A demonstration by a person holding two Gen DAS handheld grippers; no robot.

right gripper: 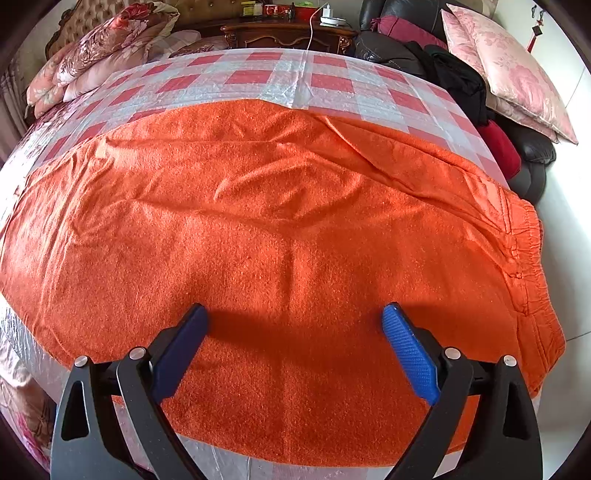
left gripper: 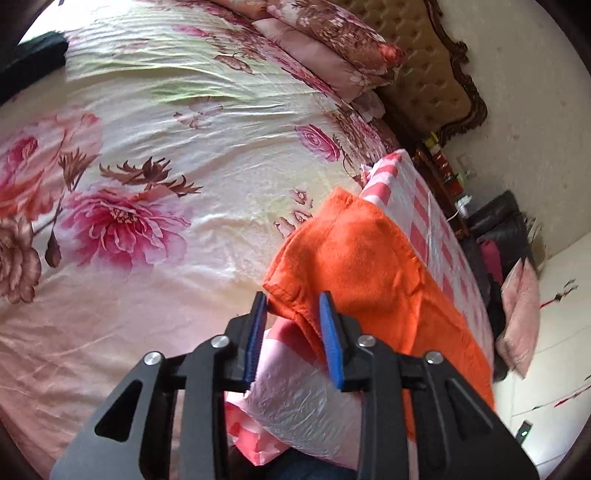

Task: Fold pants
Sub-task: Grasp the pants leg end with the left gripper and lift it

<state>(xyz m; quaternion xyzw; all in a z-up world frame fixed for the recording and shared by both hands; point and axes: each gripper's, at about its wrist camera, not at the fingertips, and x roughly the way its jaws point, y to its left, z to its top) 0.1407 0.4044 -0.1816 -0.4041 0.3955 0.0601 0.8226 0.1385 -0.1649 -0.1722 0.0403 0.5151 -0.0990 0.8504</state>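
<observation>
The left claw (left gripper: pixel 293 314) is gaping around the orange pants' (right gripper: pixel 280 221) hem corner; the right claw (right gripper: pixel 295 325) is hovering spread wide above them, on the checkered sheet (right gripper: pixel 258 74).

Floral bedsheet (left gripper: pixel 166 155); checked plastic cover (right gripper: pixel 258 74); pink pillow (right gripper: pixel 513 77); wooden nightstand (right gripper: pixel 288 35).

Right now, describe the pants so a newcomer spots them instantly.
Start at the floral-print bed; on its near side lies a red-and-white checked plastic sheet. The fuzzy bright orange pants lie spread flat on that sheet, elastic waistband at the right end. They are the only solid orange thing there.
</observation>
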